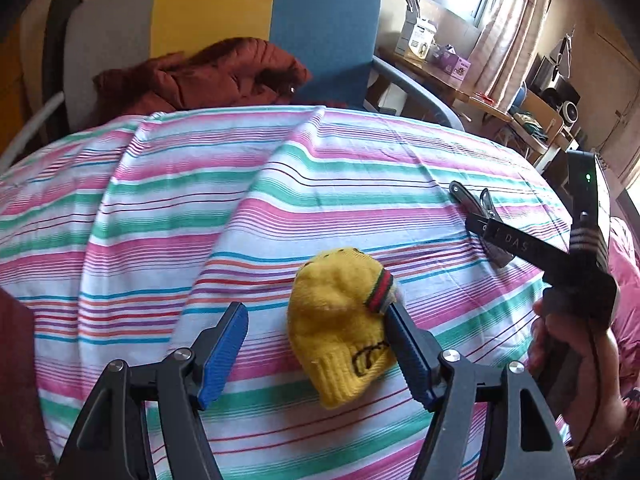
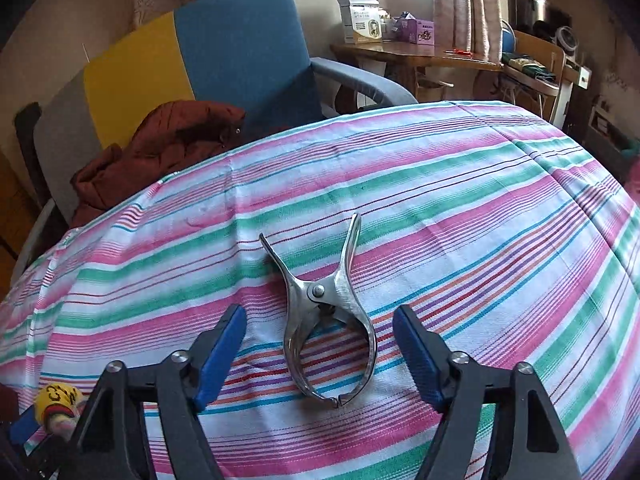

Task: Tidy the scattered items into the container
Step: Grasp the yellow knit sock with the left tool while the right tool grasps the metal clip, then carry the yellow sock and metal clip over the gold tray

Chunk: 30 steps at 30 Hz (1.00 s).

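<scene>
A small yellow knitted sock [image 1: 344, 332] with a red-green cuff lies on the striped sheet [image 1: 200, 208]. My left gripper [image 1: 316, 320] is open around it; the right blue pad [image 1: 408, 356] touches the sock's side, the left pad is apart. A metal spring clamp [image 2: 328, 320] lies on the sheet between the open fingers of my right gripper [image 2: 320, 316], untouched. The right gripper also shows in the left wrist view [image 1: 480, 224], low over the clamp [image 1: 486, 204]. The sock shows at the lower left of the right wrist view [image 2: 56, 398]. No container is in view.
The striped sheet [image 2: 480, 208] covers a bed. Beyond its far edge stands a grey-yellow-blue armchair [image 1: 320, 28] with a brown padded jacket [image 1: 208, 76] on it. A wooden desk [image 2: 408, 54] with boxes stands by the window at the right.
</scene>
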Each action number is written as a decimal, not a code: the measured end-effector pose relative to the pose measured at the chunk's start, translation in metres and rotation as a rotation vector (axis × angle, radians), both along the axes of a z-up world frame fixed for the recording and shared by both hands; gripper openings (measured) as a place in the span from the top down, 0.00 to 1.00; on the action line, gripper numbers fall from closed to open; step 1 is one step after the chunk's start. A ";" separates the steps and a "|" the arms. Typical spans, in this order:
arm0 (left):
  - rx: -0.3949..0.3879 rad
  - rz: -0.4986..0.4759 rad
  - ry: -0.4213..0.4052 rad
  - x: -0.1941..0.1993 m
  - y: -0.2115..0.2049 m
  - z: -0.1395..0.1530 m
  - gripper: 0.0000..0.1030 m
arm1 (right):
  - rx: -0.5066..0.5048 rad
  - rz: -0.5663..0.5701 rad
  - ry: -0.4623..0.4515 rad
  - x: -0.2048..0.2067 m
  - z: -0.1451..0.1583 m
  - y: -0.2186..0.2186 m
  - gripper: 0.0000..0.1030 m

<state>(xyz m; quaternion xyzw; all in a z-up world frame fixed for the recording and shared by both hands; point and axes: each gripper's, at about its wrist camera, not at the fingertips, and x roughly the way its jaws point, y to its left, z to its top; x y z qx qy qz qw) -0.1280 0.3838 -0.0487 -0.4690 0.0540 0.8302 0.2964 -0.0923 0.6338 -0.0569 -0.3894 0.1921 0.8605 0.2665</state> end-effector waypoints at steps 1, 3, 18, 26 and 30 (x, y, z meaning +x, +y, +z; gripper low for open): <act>-0.009 -0.005 -0.001 0.000 0.004 -0.002 0.29 | 0.014 0.002 -0.005 0.000 -0.002 0.000 0.33; -0.033 -0.027 -0.007 -0.002 0.013 -0.008 0.28 | 0.021 0.007 -0.007 -0.001 -0.001 -0.003 0.37; -0.008 -0.144 0.083 0.019 0.009 -0.009 0.67 | -0.016 0.112 -0.002 0.046 0.001 -0.053 0.57; 0.028 -0.116 0.043 0.052 -0.034 -0.006 0.71 | -0.120 0.137 0.048 0.078 0.003 -0.106 0.57; 0.044 -0.092 0.012 0.071 -0.061 -0.001 0.72 | -0.195 0.136 0.069 0.091 0.005 -0.128 0.57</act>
